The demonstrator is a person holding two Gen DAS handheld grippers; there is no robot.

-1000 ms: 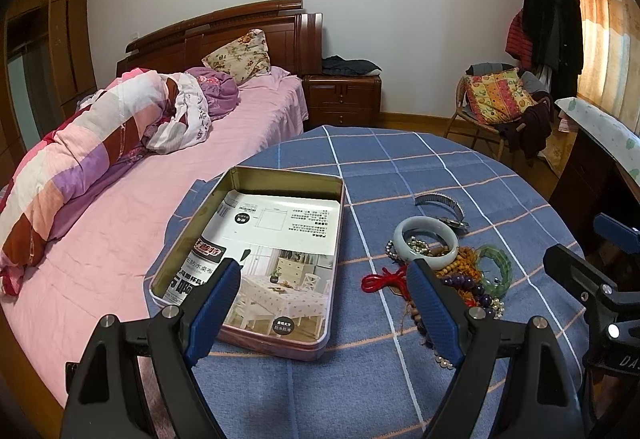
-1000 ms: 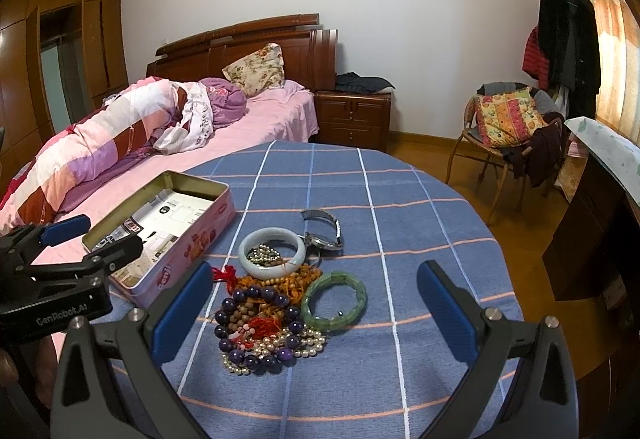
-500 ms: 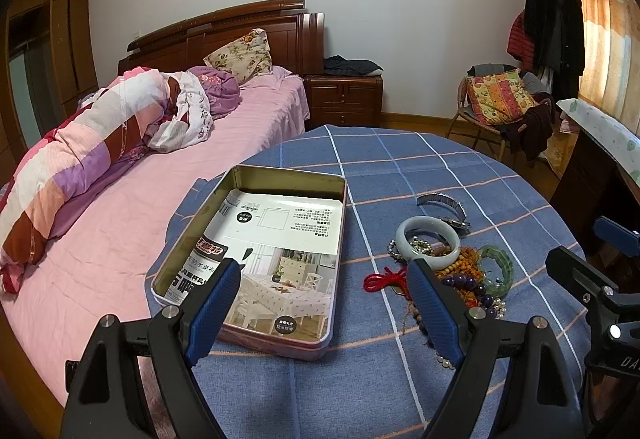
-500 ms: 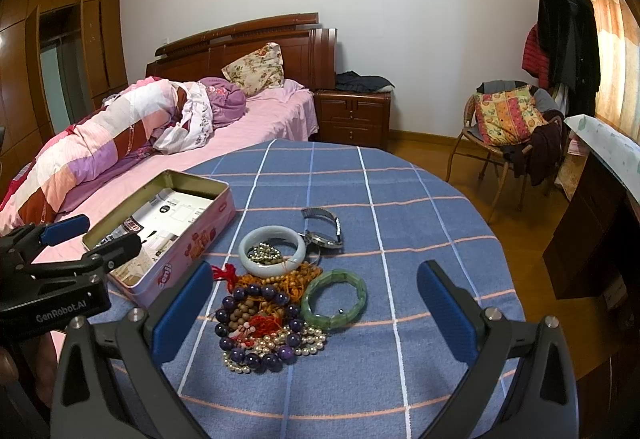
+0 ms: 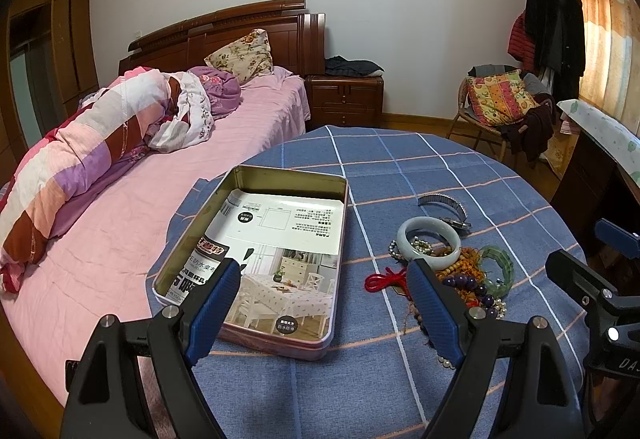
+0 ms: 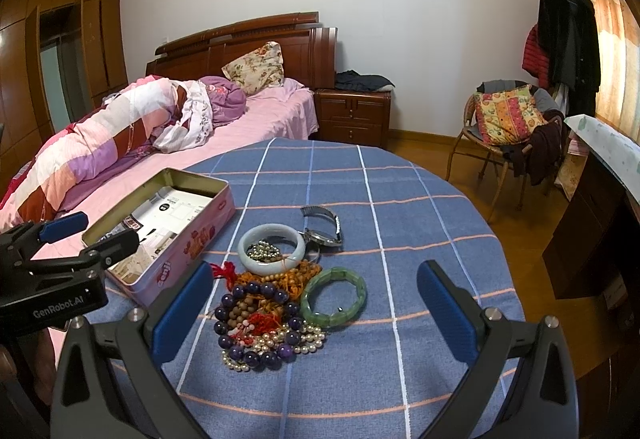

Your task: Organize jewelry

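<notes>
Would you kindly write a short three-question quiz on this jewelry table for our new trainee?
1. True or false: the pink tin already holds jewelry.
2. Which piece lies nearest the right gripper? A) wristwatch B) green bangle C) white bangle
3. Fill in: both grippers, left gripper included, are ____.

Key: 1 false, only printed paper shows inside; 2 B; 3 open.

Both wrist views low over table; face bed; share jewelry pile.
</notes>
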